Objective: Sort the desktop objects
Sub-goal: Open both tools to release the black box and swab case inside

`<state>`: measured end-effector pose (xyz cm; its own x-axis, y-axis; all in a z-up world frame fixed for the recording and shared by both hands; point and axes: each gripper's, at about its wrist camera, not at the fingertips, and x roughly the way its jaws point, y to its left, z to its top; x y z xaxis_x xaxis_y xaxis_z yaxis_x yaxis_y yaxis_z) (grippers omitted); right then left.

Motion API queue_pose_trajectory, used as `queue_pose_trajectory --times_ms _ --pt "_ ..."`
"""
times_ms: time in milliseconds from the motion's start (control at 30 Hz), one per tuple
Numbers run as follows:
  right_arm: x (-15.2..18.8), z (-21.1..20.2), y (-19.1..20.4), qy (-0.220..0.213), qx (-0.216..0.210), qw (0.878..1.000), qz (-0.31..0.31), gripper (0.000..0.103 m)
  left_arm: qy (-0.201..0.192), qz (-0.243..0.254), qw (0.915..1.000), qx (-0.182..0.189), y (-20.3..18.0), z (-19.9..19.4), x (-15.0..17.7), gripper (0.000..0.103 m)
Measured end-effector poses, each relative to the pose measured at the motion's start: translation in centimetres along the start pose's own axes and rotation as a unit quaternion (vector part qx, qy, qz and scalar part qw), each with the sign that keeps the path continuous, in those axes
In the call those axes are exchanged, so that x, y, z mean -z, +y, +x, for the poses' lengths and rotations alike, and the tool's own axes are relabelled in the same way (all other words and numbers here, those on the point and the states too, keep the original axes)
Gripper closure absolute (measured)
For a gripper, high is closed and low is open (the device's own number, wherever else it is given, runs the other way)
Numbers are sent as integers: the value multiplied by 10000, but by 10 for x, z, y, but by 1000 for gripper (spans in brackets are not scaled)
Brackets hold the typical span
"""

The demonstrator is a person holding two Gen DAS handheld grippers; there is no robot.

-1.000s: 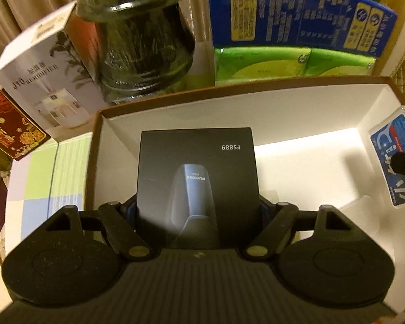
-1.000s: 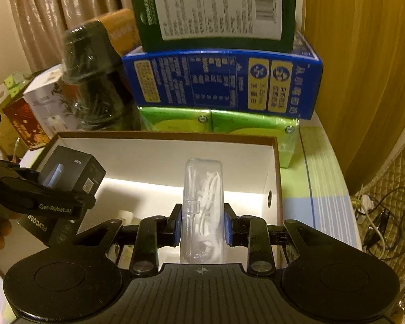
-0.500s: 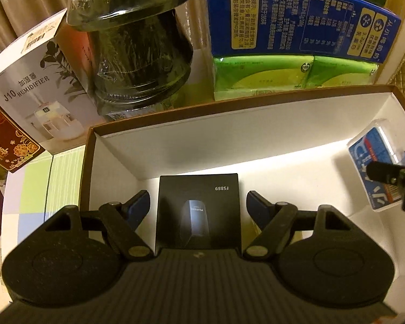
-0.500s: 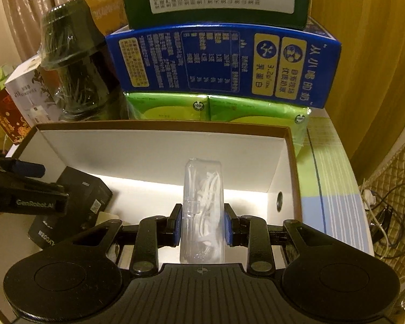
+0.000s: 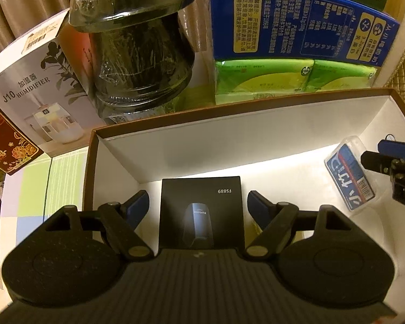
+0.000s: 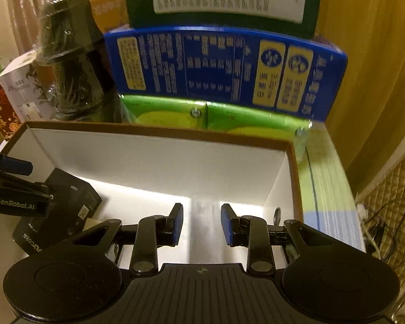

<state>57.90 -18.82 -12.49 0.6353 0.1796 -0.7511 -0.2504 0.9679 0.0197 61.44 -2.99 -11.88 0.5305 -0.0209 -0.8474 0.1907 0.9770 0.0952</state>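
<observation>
Sorting stage: both grippers are shown spread and empty over the white-lined cardboard box (image 5: 256, 145). The matte black carton (image 5: 201, 210) lies flat between the parted fingers of the left gripper (image 5: 198, 206), evidently set down. The clear plastic case (image 5: 349, 174) (glossy, blue-labelled) lies near the right gripper (image 6: 201, 224).

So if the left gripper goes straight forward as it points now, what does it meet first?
Most likely the black FS889 box, lying in the white tray directly between the open fingers of the left gripper. Depth is unclear; the gripper might pass above it and reach the tray's far wall.
</observation>
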Motion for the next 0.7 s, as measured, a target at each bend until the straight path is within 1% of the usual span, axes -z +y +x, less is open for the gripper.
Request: queue_pose_trajectory --times_ms 33,67,100,133,167,200,333,400,433,567,700 --pt "0 -2 0 17 -15 10000 10 68 -13 11 10000 12 0 -2 0 25" --pt "0 -5 -1 21 -69 10000 45 59 -28 15 10000 32 0 -4 1 25" --pt "2 -10 -2 -18 -136 9999 83 54 -50 21 10000 60 0 -7 2 23" --pt "3 -14 -3 -59 -172 9998 106 45 -73 35 9999 79 0 -10 3 22" --pt "5 -20 -3 -109 -202 9997 126 41 -102 59 9999 86 0 -14 5 21" --pt "6 -26 -3 -147 -244 9995 138 40 -132 86 9998 74 -1 -18 6 20" --pt "11 -45 -3 -201 -480 9982 291 24 -211 119 9997 57 -1 -33 13 18" --pt "14 -55 -3 -217 -508 9979 350 19 -240 109 9996 78 0 -41 17 15" --pt "16 -59 -2 -234 -528 9977 354 15 -252 108 9996 83 1 -45 18 13" --pt "22 -80 -1 -311 -632 9968 386 4 -291 91 9994 131 5 -63 28 12" --pt "30 -97 1 -319 -599 9969 395 2 -354 31 9992 175 7 -84 39 11"
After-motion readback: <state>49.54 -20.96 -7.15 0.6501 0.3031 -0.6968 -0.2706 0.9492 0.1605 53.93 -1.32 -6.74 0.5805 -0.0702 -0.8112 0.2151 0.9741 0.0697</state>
